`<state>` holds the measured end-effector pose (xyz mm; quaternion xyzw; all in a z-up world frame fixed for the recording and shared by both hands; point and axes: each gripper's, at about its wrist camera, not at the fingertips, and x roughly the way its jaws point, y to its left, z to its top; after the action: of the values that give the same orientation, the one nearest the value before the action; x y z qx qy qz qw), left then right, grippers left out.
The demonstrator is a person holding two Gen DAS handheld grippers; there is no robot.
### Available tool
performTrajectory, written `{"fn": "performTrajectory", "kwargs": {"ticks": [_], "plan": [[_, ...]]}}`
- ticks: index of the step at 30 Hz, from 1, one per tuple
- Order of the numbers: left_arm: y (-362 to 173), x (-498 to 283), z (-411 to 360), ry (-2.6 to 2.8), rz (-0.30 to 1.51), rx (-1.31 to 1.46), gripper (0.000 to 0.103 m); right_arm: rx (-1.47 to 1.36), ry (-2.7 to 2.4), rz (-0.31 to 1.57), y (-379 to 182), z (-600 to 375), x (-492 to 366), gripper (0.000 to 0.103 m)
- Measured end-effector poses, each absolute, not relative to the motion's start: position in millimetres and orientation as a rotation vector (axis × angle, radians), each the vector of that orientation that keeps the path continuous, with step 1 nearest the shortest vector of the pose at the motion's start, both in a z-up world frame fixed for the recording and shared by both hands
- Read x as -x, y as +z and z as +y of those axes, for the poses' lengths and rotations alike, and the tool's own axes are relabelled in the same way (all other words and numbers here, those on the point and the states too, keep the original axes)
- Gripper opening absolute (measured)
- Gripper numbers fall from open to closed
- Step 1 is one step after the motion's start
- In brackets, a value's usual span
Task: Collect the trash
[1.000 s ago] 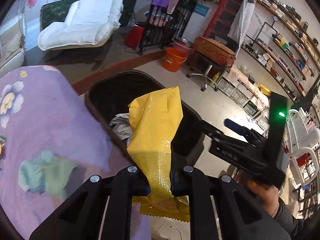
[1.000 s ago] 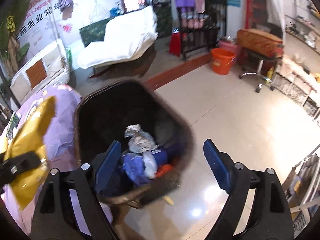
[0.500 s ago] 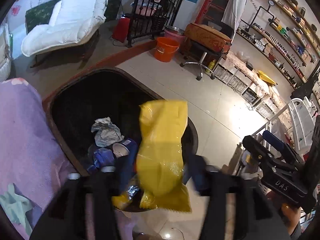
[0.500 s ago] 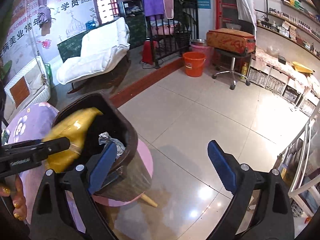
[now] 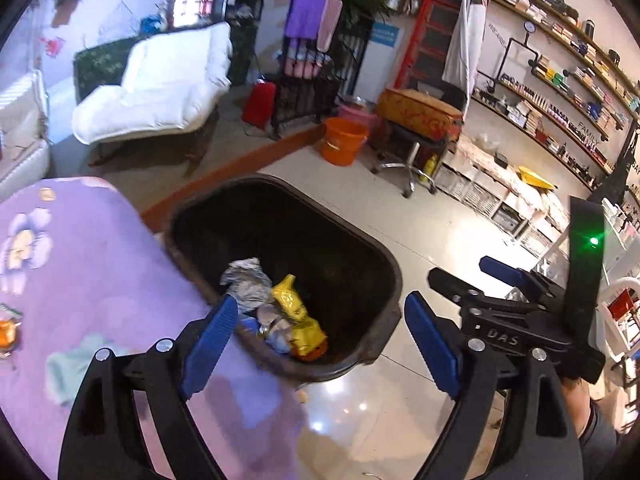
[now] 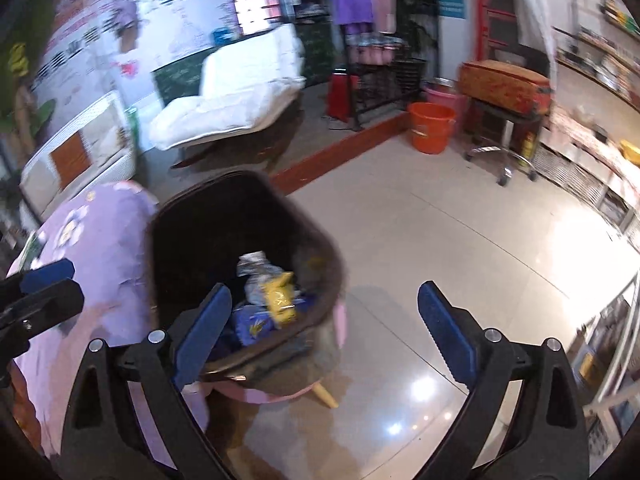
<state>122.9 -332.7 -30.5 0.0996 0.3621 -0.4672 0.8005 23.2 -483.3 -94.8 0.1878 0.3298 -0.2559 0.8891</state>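
Note:
A dark trash bin [image 5: 384, 264] [image 6: 320, 244] stands beside the purple flowered table [image 5: 88, 264] [image 6: 108, 236]. Inside it lies a yellow wrapper [image 5: 298, 316] [image 6: 278, 298] on crumpled silver and blue trash. My left gripper [image 5: 320, 340] hovers over the bin's near rim, its jaws opening with nothing between them. My right gripper [image 6: 326, 334] stands open and empty, above the bin's right edge and the floor; it also shows at the right of the left wrist view [image 5: 480, 280]. A pale green scrap [image 5: 76, 364] and an orange item [image 5: 6, 332] lie on the table.
A pink stool [image 6: 280, 388] carries the bin. Shiny tiled floor [image 6: 440, 240] spreads to the right. Farther back stand an orange bucket [image 5: 344, 142], a white lounge chair [image 5: 160, 96], a swivel stool with a cushion [image 5: 416, 120] and wall shelves [image 5: 560, 80].
My left gripper opened and let the yellow wrapper go; the wrapper dropped into the bin. The right gripper widened slightly and shifted relative to the bin.

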Motion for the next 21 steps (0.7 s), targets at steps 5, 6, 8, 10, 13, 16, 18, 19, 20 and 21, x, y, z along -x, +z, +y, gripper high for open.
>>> {"fn": "performTrajectory", "kwargs": {"ticks": [5, 6, 8, 10, 13, 16, 18, 19, 20, 21], "plan": [[-25, -126, -281, -0.929, 0.731, -0.179, 0.086, -0.35, -0.342, 0.692, -88, -442, -50, 0.093], [-25, -127, -270, -0.903, 0.731, -0.174, 0.086, -0.338, -0.304, 0.692, -87, -433, -56, 0.093], [-23, -132, -243, -0.865, 0.733, -0.139, 0.086, -0.315, -0.238, 0.692, -85, -414, -68, 0.093], [-21, -139, -213, -0.81, 0.734, -0.08, 0.086, -0.295, -0.166, 0.698, -83, -397, -80, 0.093], [-22, -146, -175, -0.724, 0.739, -0.02, 0.086, -0.266, -0.062, 0.717, -80, -366, -102, 0.093], [-28, -156, -137, -0.606, 0.769, 0.017, 0.086, -0.234, 0.032, 0.75, -81, -335, -121, 0.093], [-32, -162, -119, -0.555, 0.792, 0.042, 0.086, -0.216, 0.067, 0.777, -83, -319, -133, 0.093], [-33, -166, -107, -0.53, 0.795, 0.052, 0.086, -0.203, 0.077, 0.79, -85, -311, -140, 0.093], [-35, -168, -97, -0.507, 0.797, 0.057, 0.086, -0.194, 0.086, 0.8, -86, -305, -145, 0.093], [-37, -170, -87, -0.484, 0.804, 0.061, 0.086, -0.187, 0.099, 0.81, -87, -300, -150, 0.093]]}}
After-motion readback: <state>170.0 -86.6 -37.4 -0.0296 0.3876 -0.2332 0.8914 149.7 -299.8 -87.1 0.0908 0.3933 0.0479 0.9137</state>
